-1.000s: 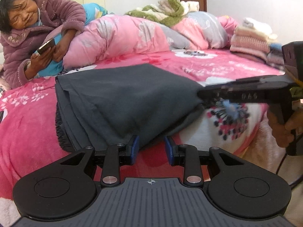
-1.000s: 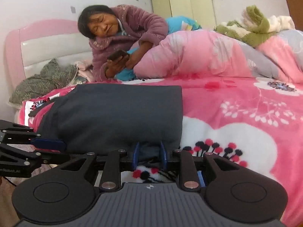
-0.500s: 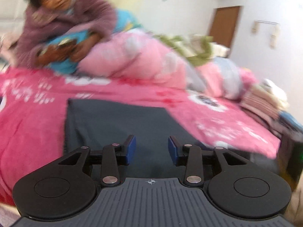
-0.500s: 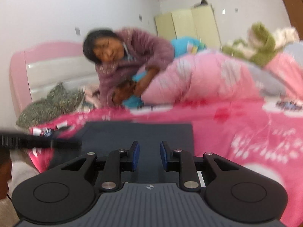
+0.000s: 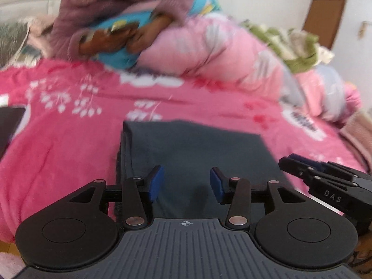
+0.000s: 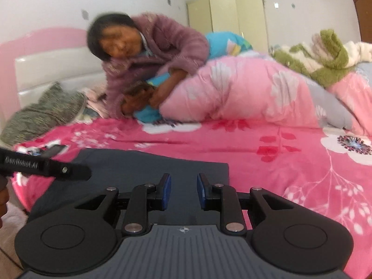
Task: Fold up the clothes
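A folded dark grey garment [image 5: 197,153] lies flat on the pink floral bedspread [image 5: 69,144], near the bed's front edge. It also shows in the right wrist view [image 6: 144,169]. My left gripper [image 5: 186,183] is open and empty, raised over the garment's near edge. My right gripper [image 6: 183,191] is open and empty, above the garment's near right part. The right gripper's fingers [image 5: 300,166] show at the right of the left wrist view. The left gripper's finger [image 6: 46,166] shows at the left of the right wrist view.
A person in a purple robe [image 6: 148,53] lies at the head of the bed with a phone, beside a pink quilt [image 6: 251,93]. Green and white clothes [image 6: 325,58] lie on the quilt. A grey garment [image 6: 44,114] lies by the headboard.
Both grippers let go of the garment's near edge, opened and rose above it. The garment now lies flat on the bed. The left camera swung left and up.
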`<state>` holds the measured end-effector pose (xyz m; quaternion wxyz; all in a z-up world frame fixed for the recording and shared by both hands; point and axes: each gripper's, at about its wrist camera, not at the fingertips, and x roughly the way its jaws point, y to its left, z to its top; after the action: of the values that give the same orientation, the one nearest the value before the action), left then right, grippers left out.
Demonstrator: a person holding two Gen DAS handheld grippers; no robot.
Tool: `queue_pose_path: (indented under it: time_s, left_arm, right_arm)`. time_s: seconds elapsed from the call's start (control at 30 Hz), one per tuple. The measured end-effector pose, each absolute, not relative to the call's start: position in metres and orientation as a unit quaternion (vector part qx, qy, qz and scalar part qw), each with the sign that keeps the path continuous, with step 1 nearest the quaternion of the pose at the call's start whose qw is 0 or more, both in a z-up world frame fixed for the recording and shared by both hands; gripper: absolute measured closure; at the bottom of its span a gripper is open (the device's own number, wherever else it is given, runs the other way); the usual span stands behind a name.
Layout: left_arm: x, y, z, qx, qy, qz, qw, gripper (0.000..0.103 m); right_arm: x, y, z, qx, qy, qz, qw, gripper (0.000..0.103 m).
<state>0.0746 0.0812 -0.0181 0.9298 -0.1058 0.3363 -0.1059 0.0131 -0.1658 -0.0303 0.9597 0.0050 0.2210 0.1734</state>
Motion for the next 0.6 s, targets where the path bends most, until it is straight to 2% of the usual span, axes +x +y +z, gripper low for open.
queue_pose_path:
  time_s: [0.17,0.43,0.6]
  left_arm:
    - [0.077,0.079,-0.025,-0.104,0.349,-0.104,0.926,0.058]
    - [0.079,0.077,-0.023,-0.095,0.36,-0.101,0.923,0.058]
    - [0.077,0.069,-0.021,-0.079,0.363,-0.094,0.924,0.054]
  right_arm:
    - [0.056,-0.154,-0.064,-0.017,0.35,0.166,0.922,0.077]
    - [0.094,-0.149,-0.025,0.007,0.357,0.166,0.919,0.077]
    - [0.139,-0.143,-0.045,0.031,0.399,0.156,0.903,0.077]
